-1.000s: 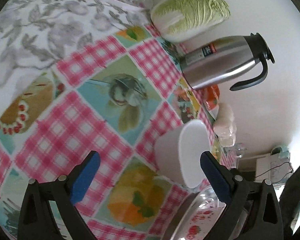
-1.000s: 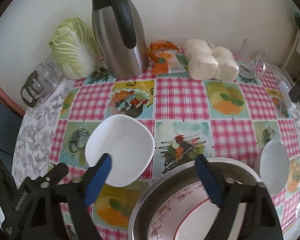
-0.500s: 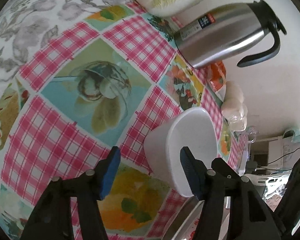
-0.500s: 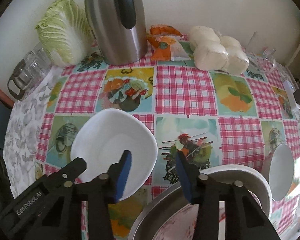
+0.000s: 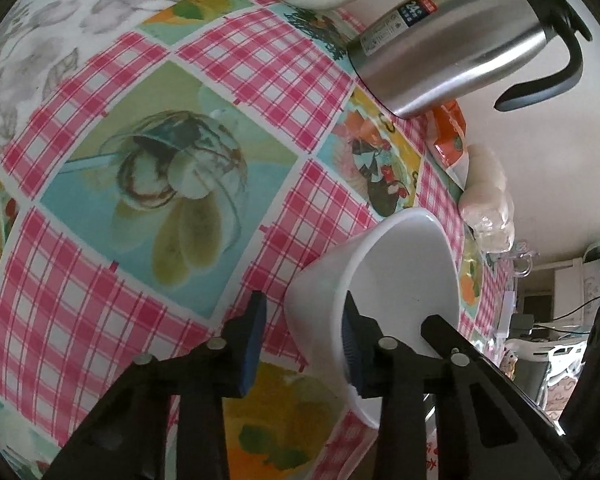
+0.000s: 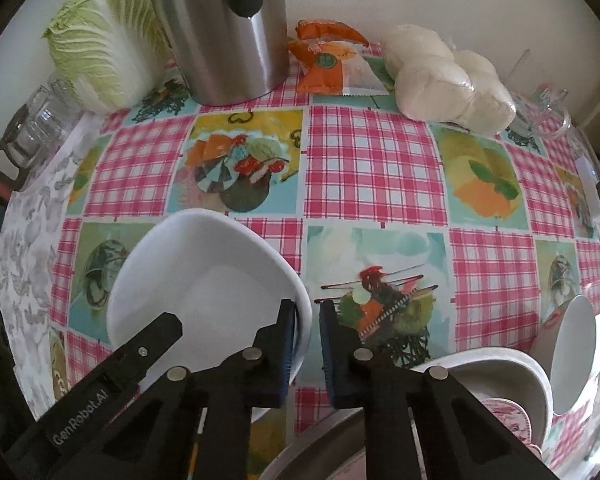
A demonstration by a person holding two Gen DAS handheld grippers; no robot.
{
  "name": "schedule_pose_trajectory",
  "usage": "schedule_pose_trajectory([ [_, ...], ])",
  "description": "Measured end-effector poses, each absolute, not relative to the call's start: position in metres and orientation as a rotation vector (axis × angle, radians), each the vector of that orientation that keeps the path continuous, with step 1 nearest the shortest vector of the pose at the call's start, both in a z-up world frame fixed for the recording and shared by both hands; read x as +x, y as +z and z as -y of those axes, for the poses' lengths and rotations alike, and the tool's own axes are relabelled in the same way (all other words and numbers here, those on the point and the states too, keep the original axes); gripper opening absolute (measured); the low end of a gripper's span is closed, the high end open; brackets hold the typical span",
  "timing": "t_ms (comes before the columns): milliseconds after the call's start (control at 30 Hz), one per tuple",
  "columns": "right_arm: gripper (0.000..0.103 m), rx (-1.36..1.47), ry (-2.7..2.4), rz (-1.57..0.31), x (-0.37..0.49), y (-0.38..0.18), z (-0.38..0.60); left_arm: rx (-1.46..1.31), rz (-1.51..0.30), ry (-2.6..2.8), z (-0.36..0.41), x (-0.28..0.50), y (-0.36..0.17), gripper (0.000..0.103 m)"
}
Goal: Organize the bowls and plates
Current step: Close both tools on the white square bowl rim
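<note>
Table (image 6: 376, 168) under a pink-check oilcloth with fruit panels; its middle squares lie bare, while the far edge along the wall is lined by a napa cabbage (image 6: 103, 40), a steel thermos jug (image 6: 227, 32), an orange packet (image 6: 328, 64) and bagged white buns (image 6: 444, 80). A glass jar (image 6: 27, 136) lies at the far left, a glass mug (image 6: 544, 112) at the far right.

Metal basin (image 6: 320, 452) at the near edge, holding stacked crockery (image 6: 496, 376); a small white bowl (image 6: 572, 352) stands just right of it.

Square white bowl (image 6: 203, 292) on the cloth, left of centre (the piece both grippers address). Right gripper (image 6: 308, 344), reaching level from the near side: jaws narrowed to a slim gap around the bowl's right rim, one pad inside, one outside, outer pad seemingly just off the rim.

Left gripper (image 5: 300, 344), camera rolled sideways: jaws straddle the same bowl's (image 5: 380, 288) wall, one pad inside against it, the outer pad standing off.
</note>
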State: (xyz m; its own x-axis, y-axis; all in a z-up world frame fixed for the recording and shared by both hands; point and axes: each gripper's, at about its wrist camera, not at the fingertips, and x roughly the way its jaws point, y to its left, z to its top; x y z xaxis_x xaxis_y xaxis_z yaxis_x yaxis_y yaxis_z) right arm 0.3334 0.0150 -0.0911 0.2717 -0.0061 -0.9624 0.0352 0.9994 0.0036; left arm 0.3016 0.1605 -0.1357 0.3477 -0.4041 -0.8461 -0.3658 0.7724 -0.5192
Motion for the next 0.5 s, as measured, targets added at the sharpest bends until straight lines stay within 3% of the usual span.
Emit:
schedule_pose_trajectory([
  [100, 0.012, 0.012, -0.024, -1.306, 0.333, -0.097, -0.021, -0.743, -1.254, -0.040, -0.159, 0.305, -0.138, 0.026],
  [500, 0.011, -0.009, -0.012, -1.331, 0.328, -0.105, -0.027, -0.724, -1.234, -0.035, -0.160, 0.297, -0.138, 0.022],
])
